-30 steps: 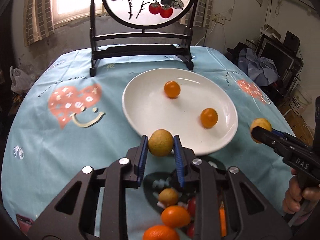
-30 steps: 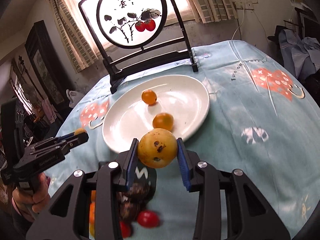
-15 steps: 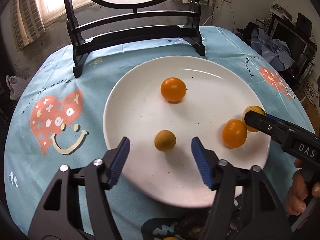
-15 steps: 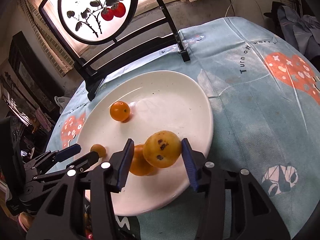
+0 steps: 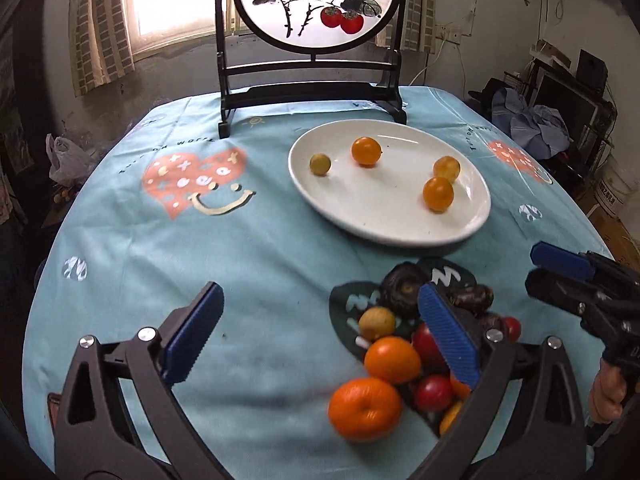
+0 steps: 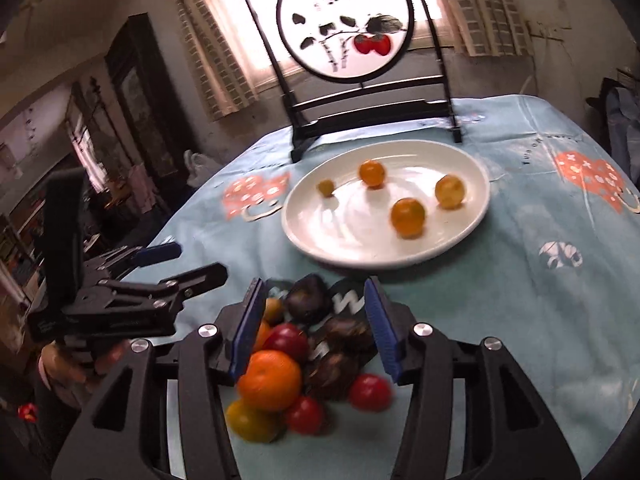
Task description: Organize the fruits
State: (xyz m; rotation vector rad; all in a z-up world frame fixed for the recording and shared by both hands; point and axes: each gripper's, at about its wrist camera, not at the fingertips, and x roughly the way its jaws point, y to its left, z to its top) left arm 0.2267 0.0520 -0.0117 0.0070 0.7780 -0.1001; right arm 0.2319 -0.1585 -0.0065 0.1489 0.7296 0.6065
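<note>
A white plate (image 5: 384, 220) (image 6: 340, 248) on the blue tablecloth holds several small orange and yellow fruits, among them a small yellow one (image 5: 320, 164) at its left and a spotted yellow one (image 6: 450, 191) at its right. A pile of mixed fruit lies on a dark mat near me: oranges (image 5: 365, 409) (image 6: 270, 380), red tomatoes (image 6: 369, 392) and dark fruits (image 6: 306, 297). My left gripper (image 5: 320, 336) is open and empty, above the cloth left of the pile. My right gripper (image 6: 316, 326) is open and empty, over the pile.
A black-framed round painted screen (image 5: 312, 4) stands at the table's far edge behind the plate. Heart prints mark the cloth (image 5: 192, 180). Clutter and clothes (image 5: 532, 124) lie beyond the table's right side.
Both grippers let go of their yellow fruits on the plate, opened, and drew back from the plate to the fruit pile.
</note>
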